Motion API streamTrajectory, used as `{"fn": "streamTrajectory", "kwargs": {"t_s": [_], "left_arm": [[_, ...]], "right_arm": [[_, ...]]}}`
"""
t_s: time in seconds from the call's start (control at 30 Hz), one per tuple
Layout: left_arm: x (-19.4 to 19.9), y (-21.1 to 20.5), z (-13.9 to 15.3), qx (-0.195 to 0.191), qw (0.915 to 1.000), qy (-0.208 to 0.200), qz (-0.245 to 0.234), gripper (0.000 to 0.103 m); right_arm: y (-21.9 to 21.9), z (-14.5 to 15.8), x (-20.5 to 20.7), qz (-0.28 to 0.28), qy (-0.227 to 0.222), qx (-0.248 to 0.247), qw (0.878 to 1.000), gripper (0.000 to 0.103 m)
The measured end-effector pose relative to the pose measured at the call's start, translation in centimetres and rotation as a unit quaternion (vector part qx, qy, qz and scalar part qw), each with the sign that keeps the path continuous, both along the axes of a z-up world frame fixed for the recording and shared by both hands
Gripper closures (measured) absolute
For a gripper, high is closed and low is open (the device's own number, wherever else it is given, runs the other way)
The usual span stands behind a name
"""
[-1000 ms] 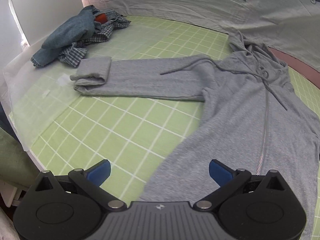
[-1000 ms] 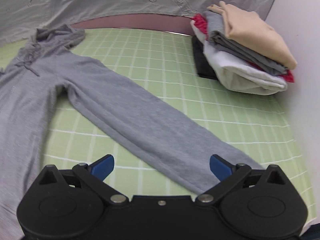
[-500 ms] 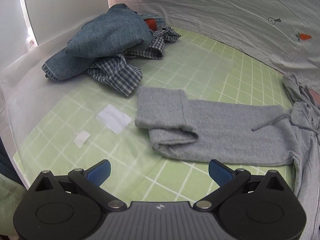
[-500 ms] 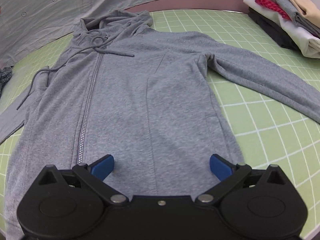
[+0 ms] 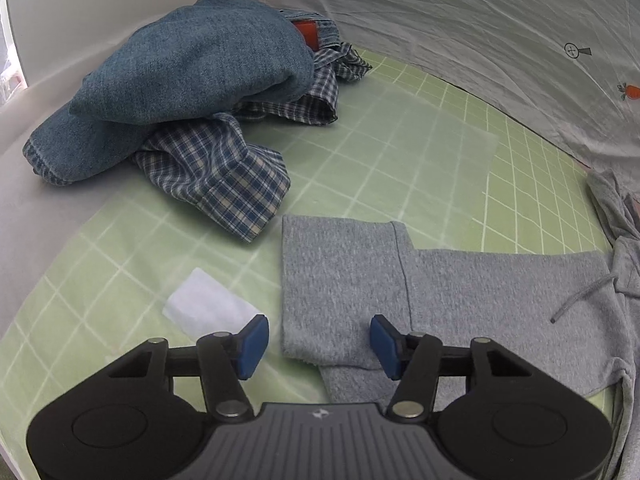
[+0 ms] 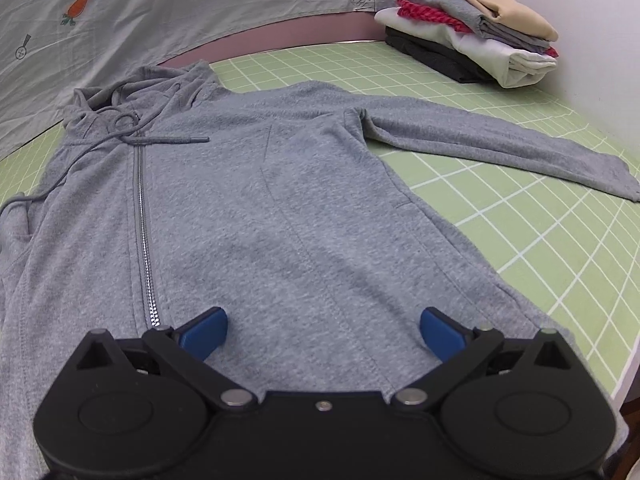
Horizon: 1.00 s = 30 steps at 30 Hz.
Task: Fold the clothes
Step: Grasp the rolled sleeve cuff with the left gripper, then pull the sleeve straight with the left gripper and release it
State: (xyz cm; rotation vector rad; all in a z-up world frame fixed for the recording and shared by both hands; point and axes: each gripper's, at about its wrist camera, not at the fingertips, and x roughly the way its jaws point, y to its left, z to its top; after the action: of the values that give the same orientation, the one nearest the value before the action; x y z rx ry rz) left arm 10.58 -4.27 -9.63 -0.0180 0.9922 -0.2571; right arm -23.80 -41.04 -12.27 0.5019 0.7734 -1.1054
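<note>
Grey hoodie (image 6: pixel 304 208), silver zipper (image 6: pixel 142 240), between blue pads (image 6: pixel 202 332). Green white-gridded mat (image 5: pixel 400 152) beyond. Blue denim (image 5: pixel 192 64) over blue-white plaid shirt (image 5: pixel 224 172), ahead left of jaws. Orange carrot print (image 6: pixel 78 5) on grey sheet (image 6: pixel 168 8).

The left gripper (image 5: pixel 316 346), jaws just closing and half apart, hovers over the folded-back cuff of the grey hoodie sleeve (image 5: pixel 344 276), denim and plaid clothes (image 5: pixel 192 92) far left
</note>
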Motion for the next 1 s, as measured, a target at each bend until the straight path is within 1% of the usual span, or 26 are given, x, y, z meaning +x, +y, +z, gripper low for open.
{"fn": "streamTrajectory", "kwargs": {"t_s": [0.03,0.07,0.13,0.2,0.3,0.37,0.43,0.53,0.67,0.77,0.8,0.9,1.0], "left_arm": [[-0.1,0.1,-0.1,0.000,1.0000,-0.004,0.002,0.061],[-0.2,0.1,-0.2,0.001,1.0000,-0.008,0.004,0.065],[-0.5,0.6,-0.2,-0.001,0.9998,-0.018,0.011,0.080],[-0.8,1.4,0.1,-0.005,0.9996,-0.024,0.016,0.090],[-1.1,3.1,0.6,0.004,0.9989,-0.035,0.030,0.097],[-1.5,4.6,0.9,0.015,0.9977,-0.048,0.044,0.097],[-1.7,6.4,1.2,0.021,0.9960,-0.059,0.064,0.099],[-1.9,9.4,1.5,0.037,0.9919,-0.069,0.100,0.099],[-1.9,13.1,1.6,0.070,0.9828,-0.075,0.154,0.100],[-2.1,15.6,1.6,0.080,0.9743,-0.073,0.198,0.100],[-2.3,16.4,1.6,0.080,0.9723,-0.073,0.207,0.100],[-2.8,17.4,1.5,0.102,0.9673,-0.075,0.220,0.100],[-3.1,17.8,1.0,0.100,0.9670,-0.065,0.225,0.099]], "right_arm": [[0.1,-0.1,0.0,-0.003,-0.001,-0.004,1.000,0.000],[0.2,-0.1,0.0,-0.006,-0.003,-0.008,1.000,0.000],[0.5,-0.3,0.0,-0.009,-0.007,-0.019,1.000,0.000],[0.9,-0.5,0.0,-0.011,-0.011,-0.034,0.999,0.000],[1.6,-0.8,-0.2,-0.012,-0.020,-0.059,0.998,0.000],[2.1,-1.1,-0.4,-0.012,-0.026,-0.079,0.996,0.000],[2.1,-1.2,-0.3,-0.014,-0.028,-0.082,0.996,0.000],[2.0,-1.1,-0.3,-0.014,-0.028,-0.082,0.996,0.000],[2.0,-1.2,-0.3,-0.014,-0.029,-0.082,0.996,0.000],[2.0,-1.2,-0.3,-0.014,-0.029,-0.082,0.996,0.000],[2.0,-1.1,-0.3,-0.014,-0.028,-0.082,0.996,0.000],[2.1,-1.2,-0.3,-0.015,-0.027,-0.083,0.996,0.000],[2.1,-1.1,-0.2,-0.015,-0.027,-0.083,0.996,0.000]]}}
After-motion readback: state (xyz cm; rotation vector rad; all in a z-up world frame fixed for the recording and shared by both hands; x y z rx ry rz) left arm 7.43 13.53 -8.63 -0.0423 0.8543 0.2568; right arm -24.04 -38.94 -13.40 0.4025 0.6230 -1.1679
